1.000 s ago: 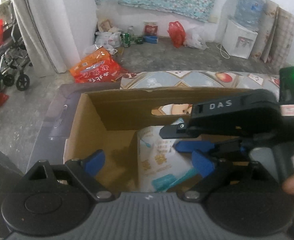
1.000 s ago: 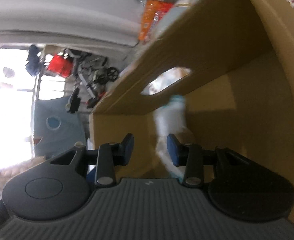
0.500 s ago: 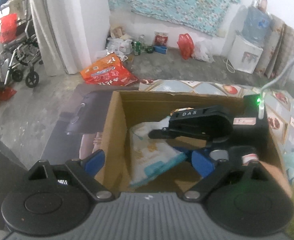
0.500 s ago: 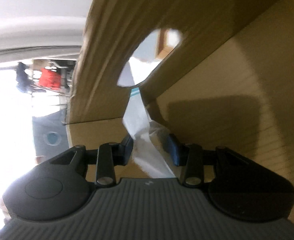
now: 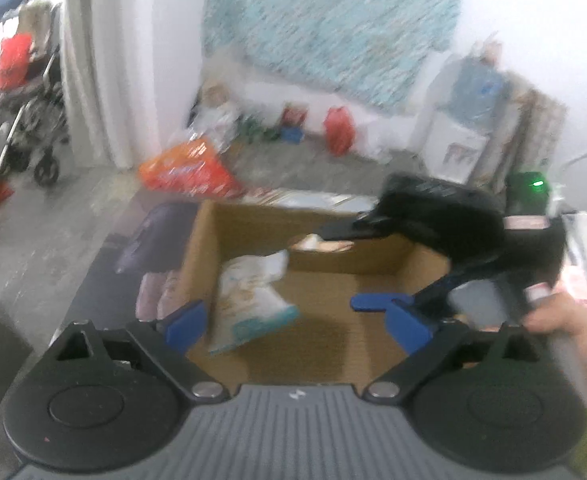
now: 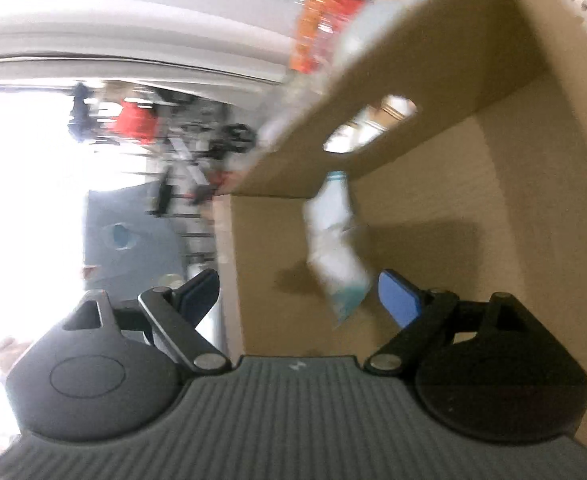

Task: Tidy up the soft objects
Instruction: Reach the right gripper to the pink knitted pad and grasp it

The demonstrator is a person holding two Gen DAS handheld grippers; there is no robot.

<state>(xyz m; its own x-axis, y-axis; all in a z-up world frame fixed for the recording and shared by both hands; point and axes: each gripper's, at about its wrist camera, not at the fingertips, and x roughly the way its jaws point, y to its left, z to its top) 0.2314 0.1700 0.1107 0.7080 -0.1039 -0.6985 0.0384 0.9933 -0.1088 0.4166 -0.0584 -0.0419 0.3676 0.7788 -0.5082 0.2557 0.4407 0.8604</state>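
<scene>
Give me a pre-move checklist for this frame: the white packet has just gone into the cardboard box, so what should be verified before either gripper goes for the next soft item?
1. white packet inside the cardboard box: ok.
2. right gripper clear of the packet: ok; its jaws are opening and neither pad touches it.
3. left gripper empty: ok, jaws open, nothing gripped.
4. Packet settled flat on the box floor: cannot tell, the image is blurred.
5. Room left in the box: ok, bare cardboard beside the packet.
6. Next soft item located: cannot tell.
</scene>
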